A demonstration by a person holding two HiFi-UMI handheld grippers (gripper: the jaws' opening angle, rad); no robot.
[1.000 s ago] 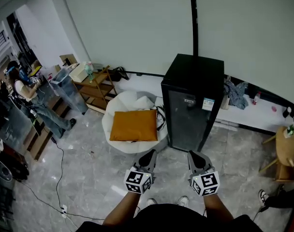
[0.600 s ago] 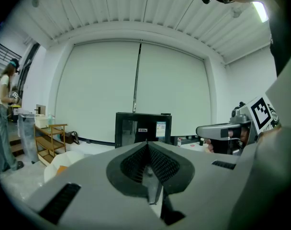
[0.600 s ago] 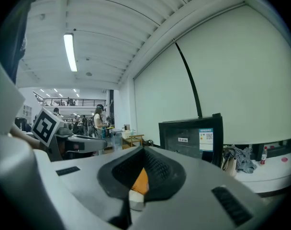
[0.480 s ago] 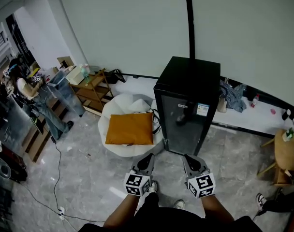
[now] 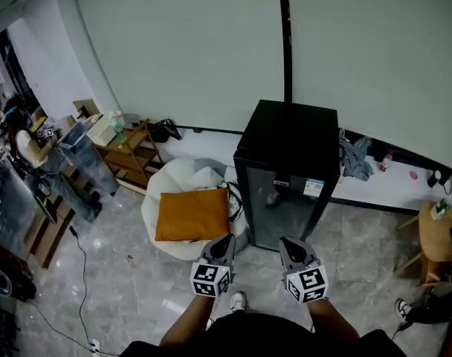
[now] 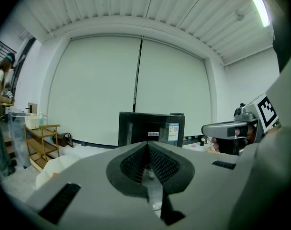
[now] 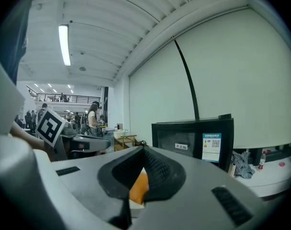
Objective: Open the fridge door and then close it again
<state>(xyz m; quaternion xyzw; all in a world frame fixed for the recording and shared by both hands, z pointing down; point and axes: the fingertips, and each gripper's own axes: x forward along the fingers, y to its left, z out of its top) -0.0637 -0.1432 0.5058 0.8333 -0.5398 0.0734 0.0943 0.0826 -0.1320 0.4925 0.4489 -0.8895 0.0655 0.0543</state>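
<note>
Well, I held the left gripper point(image 5: 225, 239) and right gripper point(image 5: 288, 242) side by side, jaws closed and empty, facing the shut fridge point(image 5: 289, 177).

Bare grey marble floor point(image 5: 360, 251) lies open in front of the tall black glass-fronted fridge point(image 5: 289, 162), giving free passage to its door. Just left of the fridge, a white round beanbag point(image 5: 170, 184) bearing an orange square cushion point(image 5: 192, 214) crowds that side. Well to the fridge's right stands a small round wooden table point(image 5: 436, 233).
</note>
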